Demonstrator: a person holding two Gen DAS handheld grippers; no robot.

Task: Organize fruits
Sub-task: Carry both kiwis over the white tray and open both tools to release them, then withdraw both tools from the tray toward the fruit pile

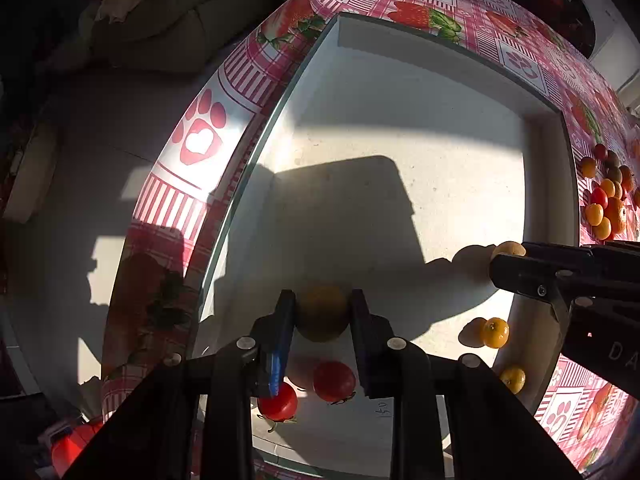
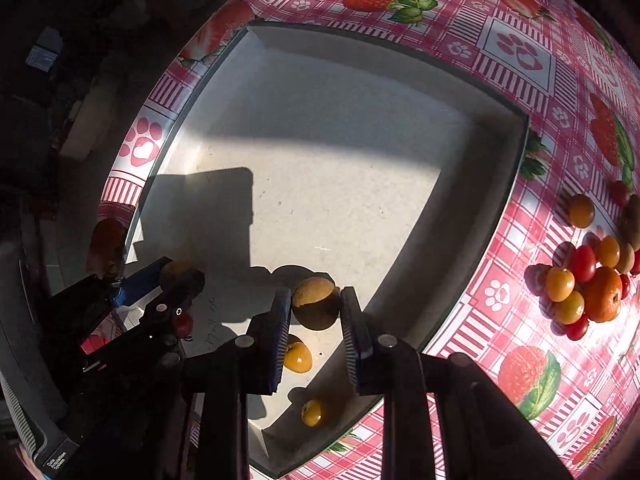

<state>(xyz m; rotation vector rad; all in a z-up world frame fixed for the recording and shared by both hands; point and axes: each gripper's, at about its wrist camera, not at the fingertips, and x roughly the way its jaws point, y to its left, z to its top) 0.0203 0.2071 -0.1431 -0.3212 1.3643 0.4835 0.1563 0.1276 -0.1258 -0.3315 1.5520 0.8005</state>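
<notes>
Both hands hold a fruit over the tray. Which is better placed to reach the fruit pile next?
Probably the right gripper: the pile lies past the tray wall on its side; the left gripper is farther away.

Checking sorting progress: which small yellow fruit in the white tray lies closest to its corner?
The small yellow round fruit in the shaded corner of the white tray; the other lies farther in, sunlit.
</notes>
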